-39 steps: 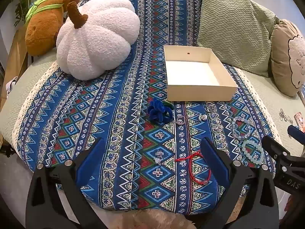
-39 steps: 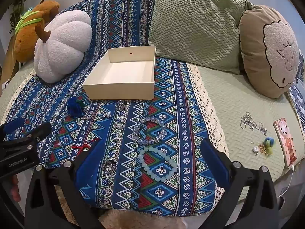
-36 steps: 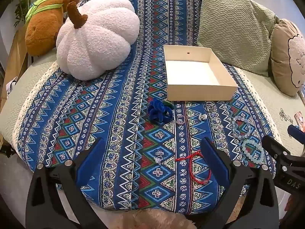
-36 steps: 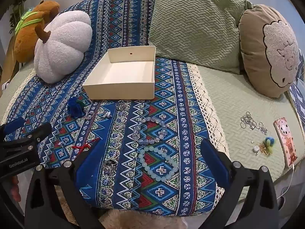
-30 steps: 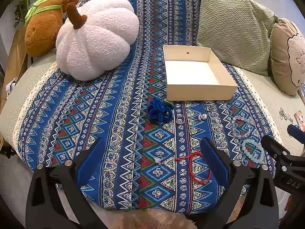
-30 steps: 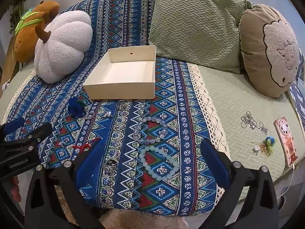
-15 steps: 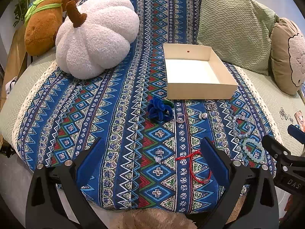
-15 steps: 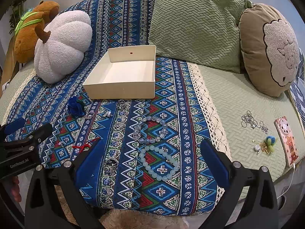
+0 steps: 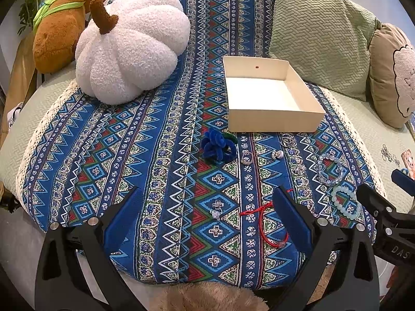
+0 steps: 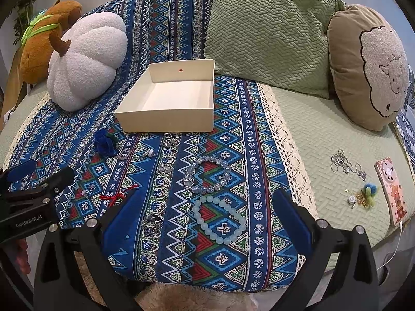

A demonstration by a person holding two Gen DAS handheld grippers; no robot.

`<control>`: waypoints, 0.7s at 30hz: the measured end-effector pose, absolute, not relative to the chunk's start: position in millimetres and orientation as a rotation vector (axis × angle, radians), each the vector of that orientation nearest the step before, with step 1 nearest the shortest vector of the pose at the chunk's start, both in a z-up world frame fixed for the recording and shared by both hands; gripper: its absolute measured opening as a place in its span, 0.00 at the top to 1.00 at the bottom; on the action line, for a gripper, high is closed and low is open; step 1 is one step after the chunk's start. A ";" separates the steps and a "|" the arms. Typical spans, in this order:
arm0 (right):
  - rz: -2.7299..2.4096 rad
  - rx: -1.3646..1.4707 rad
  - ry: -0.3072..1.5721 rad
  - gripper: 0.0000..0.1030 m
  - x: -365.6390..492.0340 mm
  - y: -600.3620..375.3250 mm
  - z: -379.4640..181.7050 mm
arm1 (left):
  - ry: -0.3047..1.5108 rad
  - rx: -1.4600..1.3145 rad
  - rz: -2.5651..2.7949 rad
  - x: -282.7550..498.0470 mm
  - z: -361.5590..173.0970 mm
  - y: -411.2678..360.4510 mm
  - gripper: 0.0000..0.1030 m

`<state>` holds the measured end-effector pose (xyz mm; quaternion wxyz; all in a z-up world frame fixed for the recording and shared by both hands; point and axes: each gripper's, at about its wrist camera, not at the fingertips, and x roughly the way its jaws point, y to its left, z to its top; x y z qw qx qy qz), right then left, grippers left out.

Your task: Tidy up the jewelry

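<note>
An empty cream box (image 9: 269, 96) (image 10: 171, 103) sits on the blue patterned blanket. In front of it lie a blue fuzzy flower (image 9: 216, 145) (image 10: 103, 142), small rings (image 9: 246, 156), a clear bead bracelet (image 9: 330, 168) (image 10: 207, 173), a pale green bead bracelet (image 9: 346, 202) (image 10: 220, 220) and a red cord bracelet (image 9: 269, 223) (image 10: 116, 197). My left gripper (image 9: 207, 212) is open and empty, just above the red cord. My right gripper (image 10: 205, 212) is open and empty, over the pale green bracelet.
A white pumpkin cushion (image 9: 129, 57) and a brown plush (image 9: 59, 36) lie at the back left. Green (image 10: 269, 28) and tan (image 10: 368, 64) pillows lie at the back right. Loose silver rings (image 10: 345, 165), a small charm (image 10: 363, 194) and a phone (image 10: 391, 191) lie on the green cover.
Both views have shifted only slightly; nothing on the blanket has moved and both grippers stay open.
</note>
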<state>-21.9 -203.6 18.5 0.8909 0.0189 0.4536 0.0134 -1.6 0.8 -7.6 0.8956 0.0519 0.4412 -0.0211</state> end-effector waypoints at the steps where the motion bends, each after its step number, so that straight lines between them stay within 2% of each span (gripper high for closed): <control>1: 0.027 0.040 0.942 0.03 -21.7 -203.4 18.4 | 0.914 0.108 -0.044 -1.5 -7.3 0.8 0.05; 21: 0.038 0.049 0.951 0.03 -22.4 -202.6 15.4 | 0.930 0.109 -0.039 -2.2 -12.2 3.2 0.05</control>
